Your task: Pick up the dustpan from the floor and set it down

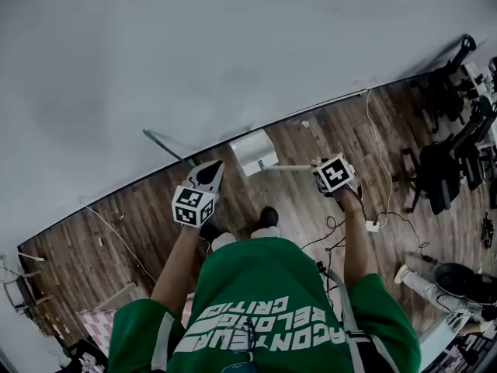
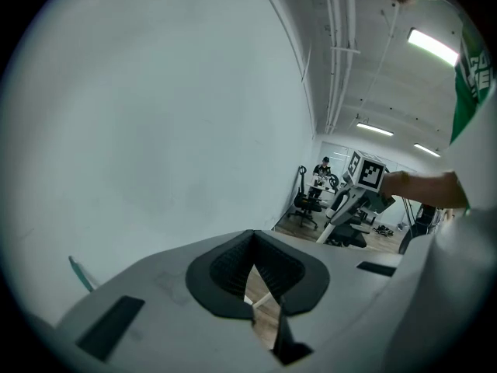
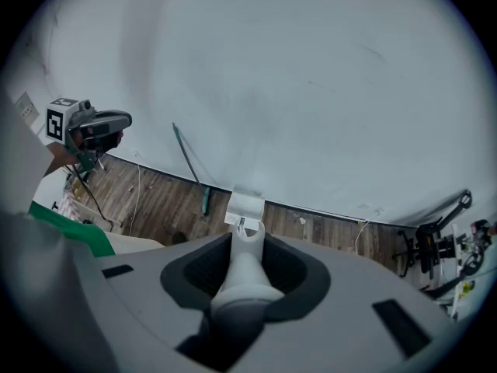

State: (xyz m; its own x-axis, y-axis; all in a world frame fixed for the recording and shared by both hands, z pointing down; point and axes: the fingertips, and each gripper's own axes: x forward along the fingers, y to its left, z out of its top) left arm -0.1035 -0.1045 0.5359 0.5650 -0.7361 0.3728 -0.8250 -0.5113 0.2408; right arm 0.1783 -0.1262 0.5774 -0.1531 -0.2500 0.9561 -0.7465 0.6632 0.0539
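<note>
Dustpan (image 1: 253,151) appears lifted clear of the wooden floor (image 1: 311,134), close to the foot of the wall (image 1: 194,53). Its white handle (image 3: 247,263) is clenched between the jaws of the right gripper (image 3: 247,278). The left gripper (image 2: 256,286) is pressed closed on nothing. Gripped by the handle alone, the pan could swivel in the pads, or swing into the wall or the green pole (image 3: 189,165) leaning there.

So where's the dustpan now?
Head view centre, near the wall: dustpan held by its handle in the right gripper, left gripper just left of it.
</note>
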